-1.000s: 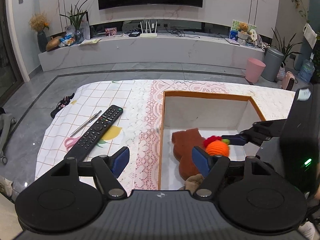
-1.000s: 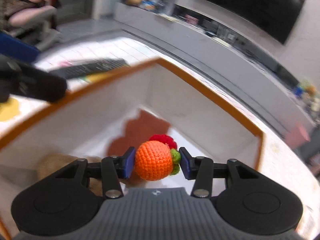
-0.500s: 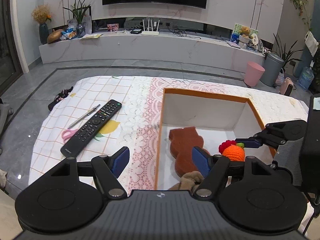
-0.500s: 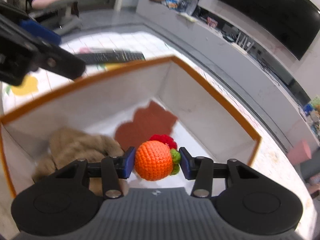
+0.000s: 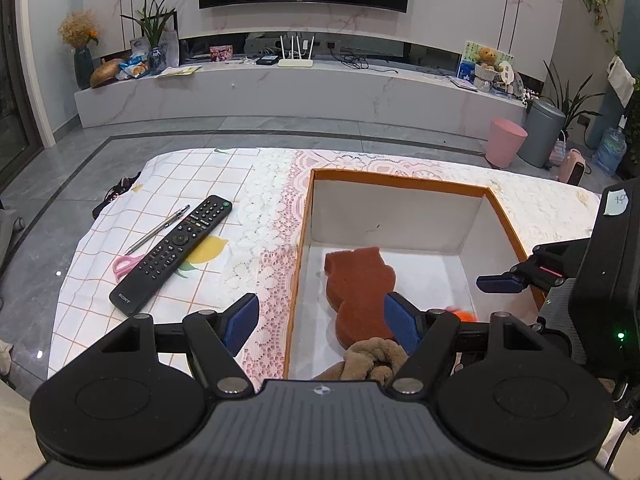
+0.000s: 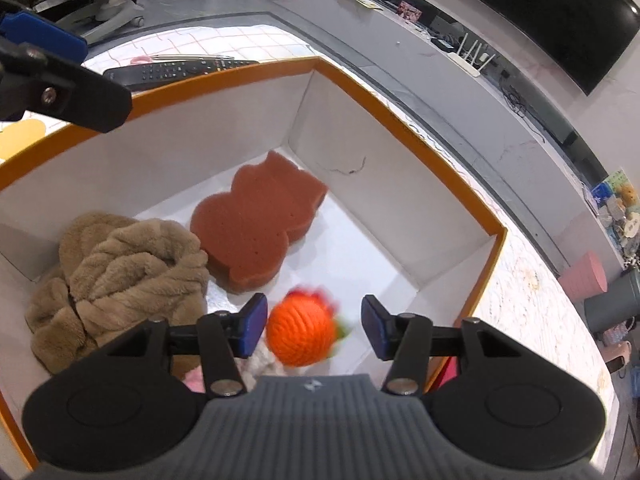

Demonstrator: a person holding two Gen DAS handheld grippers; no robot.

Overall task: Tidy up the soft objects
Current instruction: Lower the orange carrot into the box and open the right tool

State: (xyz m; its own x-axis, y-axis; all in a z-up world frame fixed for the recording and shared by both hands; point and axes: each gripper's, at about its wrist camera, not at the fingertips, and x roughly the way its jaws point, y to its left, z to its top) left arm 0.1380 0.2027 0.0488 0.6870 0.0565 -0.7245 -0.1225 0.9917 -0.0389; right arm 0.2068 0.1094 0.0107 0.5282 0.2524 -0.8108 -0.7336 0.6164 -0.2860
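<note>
Whereas it pinched the orange ball [image 6: 301, 329] before, the right gripper [image 6: 314, 326] is opening, ball loose between.

Even, moderately dim indoor light. Strong fisheye bending with dark vignette at the corners. Between the right gripper [image 6: 314, 326] fingers, the orange ball [image 6: 301, 330] is motion-blurred; soft shadows lie beyond the tongs.

Orange crochet ball [image 6: 301, 330]; rust-brown sponge [image 6: 256, 224]; tan plush [image 6: 116, 276]; orange-rimmed white box [image 6: 408, 120].
</note>
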